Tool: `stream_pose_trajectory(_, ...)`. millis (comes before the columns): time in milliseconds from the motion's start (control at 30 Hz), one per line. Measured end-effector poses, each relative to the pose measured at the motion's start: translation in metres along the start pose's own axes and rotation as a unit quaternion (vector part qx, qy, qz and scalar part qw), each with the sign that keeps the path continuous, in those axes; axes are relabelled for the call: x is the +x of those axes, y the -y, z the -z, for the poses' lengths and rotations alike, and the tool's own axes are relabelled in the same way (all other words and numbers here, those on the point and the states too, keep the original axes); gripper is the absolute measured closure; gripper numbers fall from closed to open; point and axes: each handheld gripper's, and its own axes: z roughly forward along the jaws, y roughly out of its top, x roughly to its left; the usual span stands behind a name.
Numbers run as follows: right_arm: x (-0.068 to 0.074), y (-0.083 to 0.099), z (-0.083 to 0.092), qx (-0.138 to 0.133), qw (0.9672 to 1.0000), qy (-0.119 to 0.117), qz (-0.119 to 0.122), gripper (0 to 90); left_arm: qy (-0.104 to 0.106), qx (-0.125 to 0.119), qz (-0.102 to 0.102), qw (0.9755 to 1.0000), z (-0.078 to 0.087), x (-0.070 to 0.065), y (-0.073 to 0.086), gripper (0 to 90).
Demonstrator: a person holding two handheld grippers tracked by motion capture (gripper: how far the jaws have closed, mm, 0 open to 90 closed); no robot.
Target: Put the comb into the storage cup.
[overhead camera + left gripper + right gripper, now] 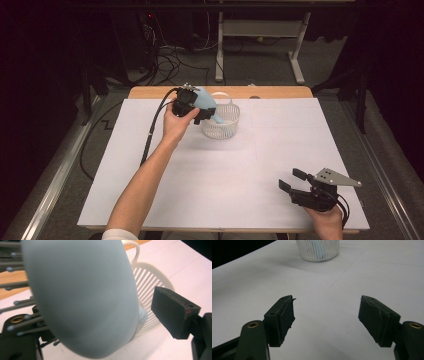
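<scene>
A light blue hairbrush (206, 102) hangs tilted over a white slatted basket (221, 121) at the table's far middle, its narrow end down inside the basket. My left gripper (200, 112) is around the brush. In the left gripper view the brush's smooth back (82, 295) bulks close to the camera, with ball-tipped bristles at its left. The right pad (172, 312) stands apart from the brush with a visible gap, and the other jaw is hidden behind it. My right gripper (292, 180) rests near the front right edge, open and holding nothing (327, 315).
A white sheet (215, 170) covers the table, and the wooden far edge (220, 91) shows behind the basket. A black cable (150, 135) trails from the left gripper off the left side. Beyond the table, desk legs (297, 55) and floor cables stand in the dark.
</scene>
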Motion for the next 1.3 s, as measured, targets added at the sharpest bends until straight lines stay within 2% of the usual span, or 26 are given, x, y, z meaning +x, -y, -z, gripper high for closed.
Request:
stream_pose_trajectory(233, 0.000, 0.000, 0.000, 0.001, 1.0000, 0.000, 0.000, 29.1, -0.006, -0.010, -0.004, 0.9999, 0.006, -0.002, -0.001, 16.0)
stream_pose_trajectory(400, 0.000, 0.000, 0.000, 0.000, 1.0000, 0.000, 0.000, 29.1, -0.004, -0.011, -0.009, 0.9999, 0.008, -0.002, -0.001, 16.0)
stream_pose_trajectory(533, 0.000, 0.000, 0.000, 0.000, 1.0000, 0.000, 0.000, 29.2, 0.005, -0.018, -0.003, 0.9998, 0.009, -0.001, 0.001, 16.0)
stream_pose_trajectory(700, 0.000, 0.000, 0.000, 0.001, 1.0000, 0.000, 0.001, 29.1, 0.005, -0.019, 0.001, 0.9998, 0.009, 0.002, 0.006, 15.3)
stream_pose_trajectory(1167, 0.000, 0.000, 0.000, 0.000, 1.0000, 0.000, 0.000, 29.1, 0.005, -0.015, -0.007, 0.9998, 0.015, 0.005, 0.012, 15.3)
stream_pose_trajectory(1300, 0.000, 0.000, 0.000, 0.000, 1.0000, 0.000, 0.000, 29.1, 0.005, -0.017, -0.001, 0.9998, 0.016, 0.007, 0.016, 15.3)
